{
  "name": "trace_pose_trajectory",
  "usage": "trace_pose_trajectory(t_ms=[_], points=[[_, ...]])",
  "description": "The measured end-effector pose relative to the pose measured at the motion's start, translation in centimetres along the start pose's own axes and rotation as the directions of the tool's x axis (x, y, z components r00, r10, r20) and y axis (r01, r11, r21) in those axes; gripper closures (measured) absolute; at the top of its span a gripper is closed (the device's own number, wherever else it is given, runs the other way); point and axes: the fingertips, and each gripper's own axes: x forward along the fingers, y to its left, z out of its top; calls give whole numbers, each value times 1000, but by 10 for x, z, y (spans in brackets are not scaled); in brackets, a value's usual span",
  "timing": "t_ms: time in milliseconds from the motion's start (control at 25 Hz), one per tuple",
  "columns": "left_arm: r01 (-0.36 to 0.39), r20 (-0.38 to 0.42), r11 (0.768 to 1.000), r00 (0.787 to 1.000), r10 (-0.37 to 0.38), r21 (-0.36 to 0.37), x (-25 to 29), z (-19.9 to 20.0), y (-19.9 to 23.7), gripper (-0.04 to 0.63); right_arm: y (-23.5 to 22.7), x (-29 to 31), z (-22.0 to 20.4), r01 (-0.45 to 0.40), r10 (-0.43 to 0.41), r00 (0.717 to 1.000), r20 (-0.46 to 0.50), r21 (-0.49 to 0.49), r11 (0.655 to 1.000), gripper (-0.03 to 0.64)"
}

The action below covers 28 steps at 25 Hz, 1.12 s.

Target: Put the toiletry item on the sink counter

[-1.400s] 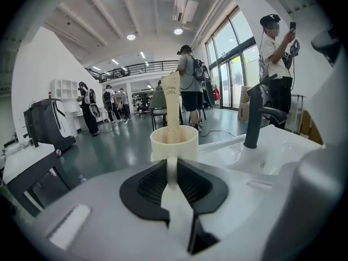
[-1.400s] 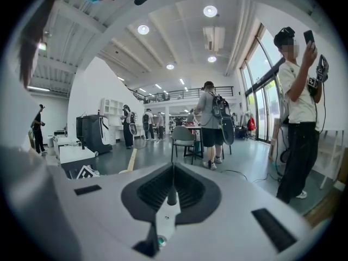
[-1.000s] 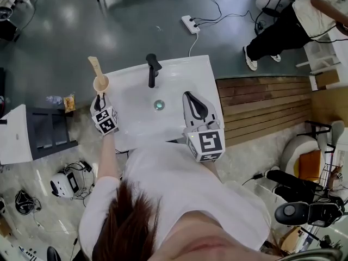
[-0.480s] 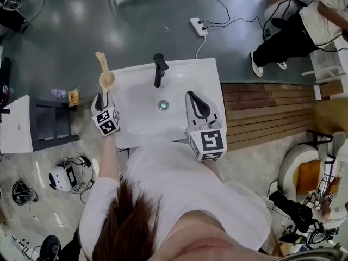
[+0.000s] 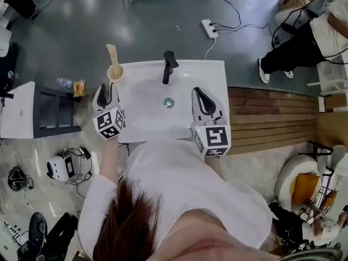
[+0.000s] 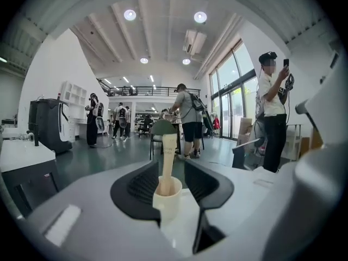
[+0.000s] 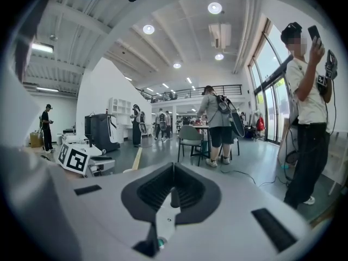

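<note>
A cream cup (image 5: 115,73) with a wooden-handled brush (image 5: 112,54) standing in it rests on the far left corner of the white sink counter (image 5: 212,72). My left gripper (image 5: 107,93) hovers just short of the cup. Its jaws have just been opening; they stand wide apart and grip nothing. In the left gripper view the cup (image 6: 166,198) and brush handle (image 6: 168,155) show between the spread jaws of that gripper (image 6: 169,166), without touching the pads. My right gripper (image 5: 200,95) hangs over the basin's right side, its fingertips meeting, empty; in its own view the gripper (image 7: 173,166) frames the faucet.
A black faucet (image 5: 169,65) stands at the back of the basin, above the drain (image 5: 169,103). A dark shelf unit (image 5: 54,112) is to the left and a wooden platform (image 5: 272,113) to the right. A power strip (image 5: 210,28) and cables lie on the floor beyond. A person sits at far right (image 5: 296,37).
The left gripper's jaws spread and let go of the cup, then the gripper rose and drew back from it. The cup stays on the counter corner. The right gripper kept still.
</note>
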Motion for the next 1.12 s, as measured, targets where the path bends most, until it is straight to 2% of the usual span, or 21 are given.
trace_pose_trajectory(t_ms=[120,280,600,800,1000,1120], points=[[50,66,999,997,-51,17,-12,38,-22,442,1,3,1,-9,9,1000,1,-9,1000,604],[116,159,990,979,-127,78,-31,90,-53,450,4,6,4,-22,22,1000,-1,-22,999,604],[290,187,954,936,-299,75,-64,150,-108,473,7,1,8,-33,33,999,5,-34,999,604],[318,220,942,916,-335,109,-84,175,-127,493,4,-4,11,-33,33,999,7,-38,999,604],[293,256,940,908,-331,177,-100,187,-138,524,2,-19,20,-43,43,998,34,-19,999,605],[293,263,943,908,-326,157,-109,190,-140,541,-1,-31,28,-45,45,998,51,-7,999,604]])
